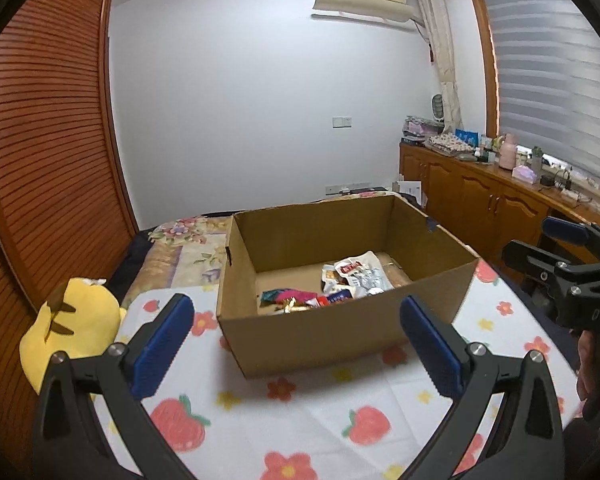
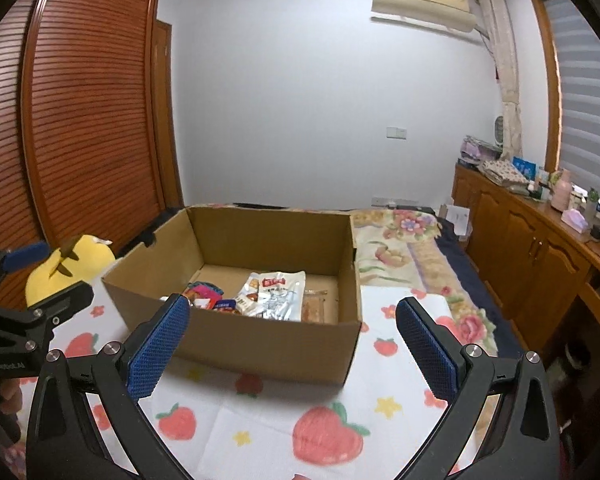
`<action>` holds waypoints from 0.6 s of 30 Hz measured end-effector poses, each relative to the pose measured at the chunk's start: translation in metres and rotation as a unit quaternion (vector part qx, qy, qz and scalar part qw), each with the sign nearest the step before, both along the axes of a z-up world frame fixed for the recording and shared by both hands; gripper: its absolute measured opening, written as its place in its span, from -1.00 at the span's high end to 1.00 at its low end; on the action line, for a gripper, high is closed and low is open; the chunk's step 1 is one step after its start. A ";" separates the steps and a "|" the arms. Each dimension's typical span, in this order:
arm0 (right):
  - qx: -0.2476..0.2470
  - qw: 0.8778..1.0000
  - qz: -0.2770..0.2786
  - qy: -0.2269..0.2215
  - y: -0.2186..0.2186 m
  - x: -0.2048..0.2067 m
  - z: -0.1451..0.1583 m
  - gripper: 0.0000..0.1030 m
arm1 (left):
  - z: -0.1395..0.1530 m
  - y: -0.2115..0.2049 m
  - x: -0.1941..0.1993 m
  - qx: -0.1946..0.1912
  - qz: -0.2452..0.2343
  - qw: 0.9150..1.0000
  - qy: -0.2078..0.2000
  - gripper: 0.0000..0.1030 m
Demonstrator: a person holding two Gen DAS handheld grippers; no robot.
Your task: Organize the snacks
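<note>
Snacks [image 1: 342, 284] lie in the cardboard box [image 1: 340, 332] on the strawberry cloth [image 1: 300, 420], just ahead of both grippers. Left gripper [image 1: 298, 344] and right gripper [image 2: 292, 346] gape wide, empty, angled slightly down. Right view alone shows the box's bare right floor.

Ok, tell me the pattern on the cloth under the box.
White cloth with red strawberries, flowers and yellow stars; the right wrist view shows it best.

open-topped cardboard box [image 1: 340, 332] walls block level entry; above seems clear.
</note>
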State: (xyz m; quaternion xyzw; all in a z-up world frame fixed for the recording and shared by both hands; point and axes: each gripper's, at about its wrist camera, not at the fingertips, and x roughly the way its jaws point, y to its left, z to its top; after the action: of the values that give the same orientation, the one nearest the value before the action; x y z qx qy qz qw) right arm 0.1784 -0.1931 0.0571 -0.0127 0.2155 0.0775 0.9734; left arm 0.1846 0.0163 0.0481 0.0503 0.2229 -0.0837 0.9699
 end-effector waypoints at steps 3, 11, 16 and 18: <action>-0.002 1.000 -0.005 -0.008 -0.002 -0.020 0.009 -1.00 | 0.006 0.006 -0.017 -0.009 0.002 1.000 0.000 -1.00; 0.002 1.000 -0.020 -0.019 -0.007 -0.065 0.029 -1.00 | 0.023 0.020 -0.055 -0.007 0.017 1.000 -0.004 -1.00; 0.002 0.999 -0.027 -0.021 -0.008 -0.087 0.039 -1.00 | 0.030 0.025 -0.077 -0.004 0.021 1.000 0.001 -1.00; 0.001 0.999 -0.027 -0.025 -0.008 -0.097 0.042 -1.00 | 0.033 0.027 -0.087 -0.005 0.022 1.000 -0.001 -1.00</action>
State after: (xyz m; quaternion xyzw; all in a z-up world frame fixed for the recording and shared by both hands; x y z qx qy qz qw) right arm 0.0813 -0.2010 0.0994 -0.0074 0.1917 0.0509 0.9801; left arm 0.0978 0.0435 0.0811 0.0409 0.2228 -0.0631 0.9720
